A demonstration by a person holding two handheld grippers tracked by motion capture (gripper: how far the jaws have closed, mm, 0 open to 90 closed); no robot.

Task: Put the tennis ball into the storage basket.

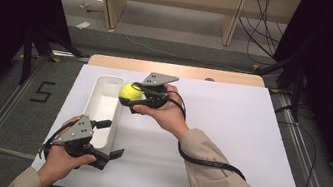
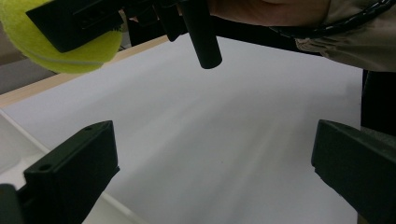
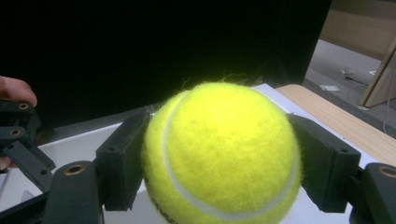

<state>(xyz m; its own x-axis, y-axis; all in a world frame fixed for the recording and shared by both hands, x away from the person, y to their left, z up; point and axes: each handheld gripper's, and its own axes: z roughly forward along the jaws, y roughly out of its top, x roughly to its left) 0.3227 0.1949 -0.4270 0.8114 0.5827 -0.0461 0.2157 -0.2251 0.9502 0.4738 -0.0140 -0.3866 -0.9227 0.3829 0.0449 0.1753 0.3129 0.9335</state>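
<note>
The right gripper is clenched on a yellow tennis ball; in the right gripper view both black pads press into the felt on either side of the ball, so the hold looks firm. It hangs in the air over the far end of a long white tray, just inside the tray's right-hand wall, and the ball touches nothing but the pads.

The left gripper sits nearer the person, at the tray's near end. Its jaws stand wide apart with nothing between them; one jaw lies over the tray's near rim and the other rests out on the white board that covers the desk. In the left gripper view the ball shows high up at the top left, with bare board below.

The tray runs along the left part of the board, its long side pointing away from the person. As far as I can see into it, nothing lies inside.

My reading is that the ball is to go into the tray. The pick-up is done and the carry is nearly so. What is left is lowering it into the tray, letting go and drawing the hand clear.
</note>
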